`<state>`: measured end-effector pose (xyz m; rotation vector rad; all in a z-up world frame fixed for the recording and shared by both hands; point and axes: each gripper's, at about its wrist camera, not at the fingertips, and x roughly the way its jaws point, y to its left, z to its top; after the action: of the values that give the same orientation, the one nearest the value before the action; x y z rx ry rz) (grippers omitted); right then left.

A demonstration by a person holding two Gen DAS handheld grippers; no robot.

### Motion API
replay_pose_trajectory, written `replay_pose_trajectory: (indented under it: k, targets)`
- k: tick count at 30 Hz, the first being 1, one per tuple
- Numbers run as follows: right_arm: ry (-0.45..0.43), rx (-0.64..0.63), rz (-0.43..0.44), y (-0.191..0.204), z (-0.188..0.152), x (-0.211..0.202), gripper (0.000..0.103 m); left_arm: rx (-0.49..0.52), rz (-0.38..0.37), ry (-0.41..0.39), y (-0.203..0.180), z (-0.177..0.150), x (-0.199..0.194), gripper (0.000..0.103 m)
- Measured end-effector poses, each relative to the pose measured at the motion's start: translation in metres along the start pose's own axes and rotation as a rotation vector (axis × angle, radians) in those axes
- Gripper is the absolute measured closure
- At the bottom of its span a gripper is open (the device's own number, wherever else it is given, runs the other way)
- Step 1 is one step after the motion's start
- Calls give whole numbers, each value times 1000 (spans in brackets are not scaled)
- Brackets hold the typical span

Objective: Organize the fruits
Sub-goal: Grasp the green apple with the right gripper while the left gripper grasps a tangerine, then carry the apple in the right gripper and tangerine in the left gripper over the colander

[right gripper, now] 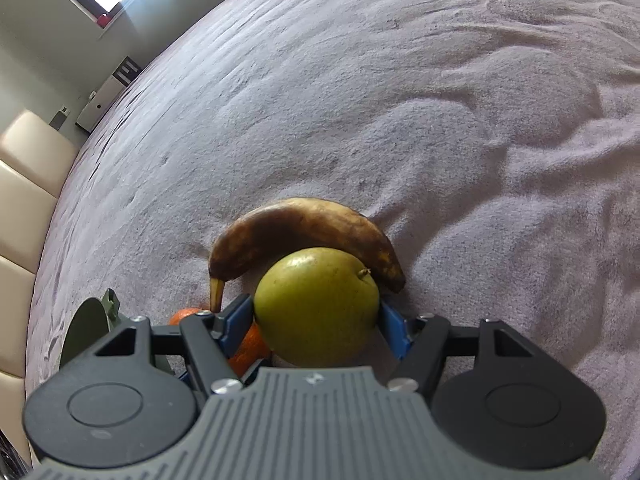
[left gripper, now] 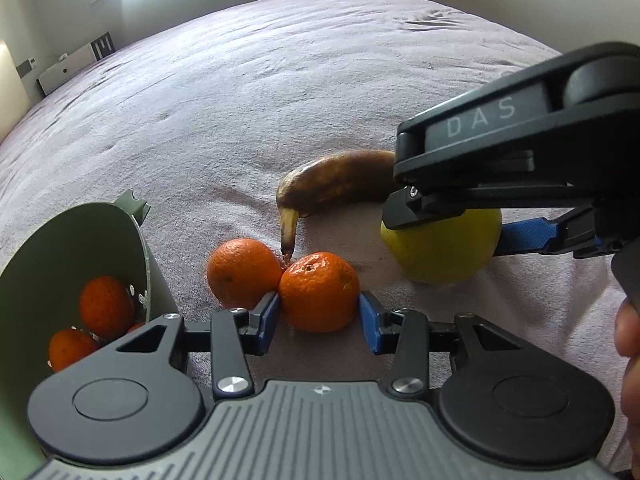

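While both lie on the bed, the near orange sits clamped in the left gripper; the right gripper fingers grip the pear, beside a brown banana.

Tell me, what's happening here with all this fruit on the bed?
A person is sorting fruit on a pink blanket with a handheld gripper in each hand. The left gripper has its jaws around a mandarin and seems to grip it; a second mandarin sits beside it. The right gripper holds a yellow-green pear in front of a browned banana. A tipped green container already has mandarins inside.
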<state>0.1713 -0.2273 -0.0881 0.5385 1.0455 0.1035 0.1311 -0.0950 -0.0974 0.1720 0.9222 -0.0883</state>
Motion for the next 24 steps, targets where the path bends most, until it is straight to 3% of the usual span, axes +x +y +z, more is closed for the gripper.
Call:
replay_pose_trajectory:
  k: [8,24]
  targets:
    - [-23,15,9,-3,-5,-17,38,-33,-36,-1,4,-1,-15,55]
    - [-69,-46,49,11,-24,-62,38,-89,-59,-76,21,-2,-69,55]
